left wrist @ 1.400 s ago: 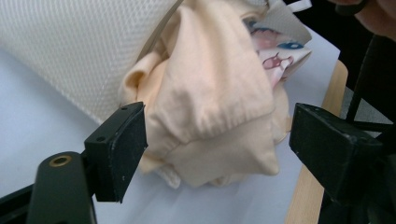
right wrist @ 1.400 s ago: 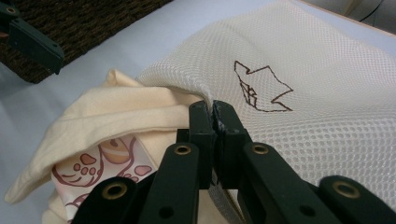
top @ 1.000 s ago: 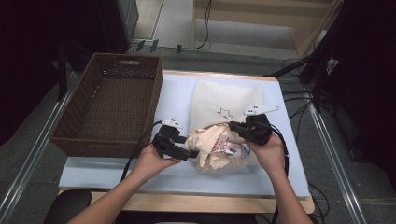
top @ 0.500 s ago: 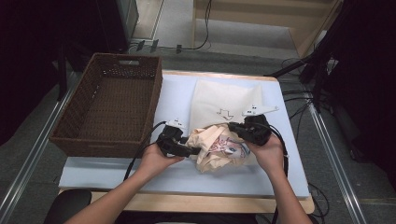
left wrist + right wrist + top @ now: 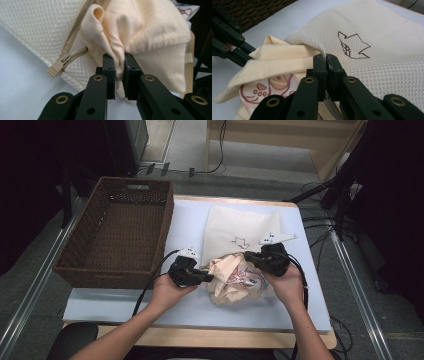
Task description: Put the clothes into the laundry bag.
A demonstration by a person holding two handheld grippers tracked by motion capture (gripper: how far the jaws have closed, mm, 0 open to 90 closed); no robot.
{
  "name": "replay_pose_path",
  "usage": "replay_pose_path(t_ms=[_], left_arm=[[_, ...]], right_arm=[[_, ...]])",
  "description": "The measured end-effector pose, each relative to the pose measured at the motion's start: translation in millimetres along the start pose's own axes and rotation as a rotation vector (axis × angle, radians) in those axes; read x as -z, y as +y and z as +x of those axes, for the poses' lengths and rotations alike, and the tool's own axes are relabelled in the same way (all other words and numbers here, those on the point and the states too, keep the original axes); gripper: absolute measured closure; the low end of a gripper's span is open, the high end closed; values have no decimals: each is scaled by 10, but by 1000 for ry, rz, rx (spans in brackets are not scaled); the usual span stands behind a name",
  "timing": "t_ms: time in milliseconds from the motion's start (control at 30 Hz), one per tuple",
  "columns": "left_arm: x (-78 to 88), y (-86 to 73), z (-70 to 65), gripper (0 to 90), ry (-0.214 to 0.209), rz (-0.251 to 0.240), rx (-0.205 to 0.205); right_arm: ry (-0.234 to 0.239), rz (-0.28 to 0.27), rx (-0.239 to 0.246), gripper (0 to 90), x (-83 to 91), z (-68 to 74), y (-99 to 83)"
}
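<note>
Cloth (image 5: 150, 32) sits pinched in left tongs (image 5: 119, 63), just closed; right tongs (image 5: 326, 61) clamp mesh bag (image 5: 382, 50).

Wicker basket (image 5: 117, 237) is blocking the surface's (image 5: 150, 302) left side; mesh bag (image 5: 240, 227) is covering the centre-rear. Bare strips are lying open along the near edge and far right.
</note>
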State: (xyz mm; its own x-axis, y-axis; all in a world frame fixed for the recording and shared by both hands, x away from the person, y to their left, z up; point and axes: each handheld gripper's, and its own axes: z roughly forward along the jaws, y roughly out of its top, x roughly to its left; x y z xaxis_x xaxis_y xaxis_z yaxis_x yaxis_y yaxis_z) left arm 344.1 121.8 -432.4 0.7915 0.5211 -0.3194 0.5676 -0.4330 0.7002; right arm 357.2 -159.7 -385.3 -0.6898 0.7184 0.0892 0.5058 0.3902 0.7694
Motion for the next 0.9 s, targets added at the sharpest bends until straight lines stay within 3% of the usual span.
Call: replay_pose_path(t_ms=[167,300,567,900], left_arm=[[-11,60,-57,833,5,-9,-27],[-46,140,-82,834,-1,-9,-24],[-242,394,-171,835,3,30,-65],[-445,557,-164,835,37,81,-82]], right_arm=[[1,1,0,885,5,13,12],[6,-9,-6,885,15,18,30],[8,-22,-9,885,30,33,70],[15,-39,-9,886,68,44,85]])
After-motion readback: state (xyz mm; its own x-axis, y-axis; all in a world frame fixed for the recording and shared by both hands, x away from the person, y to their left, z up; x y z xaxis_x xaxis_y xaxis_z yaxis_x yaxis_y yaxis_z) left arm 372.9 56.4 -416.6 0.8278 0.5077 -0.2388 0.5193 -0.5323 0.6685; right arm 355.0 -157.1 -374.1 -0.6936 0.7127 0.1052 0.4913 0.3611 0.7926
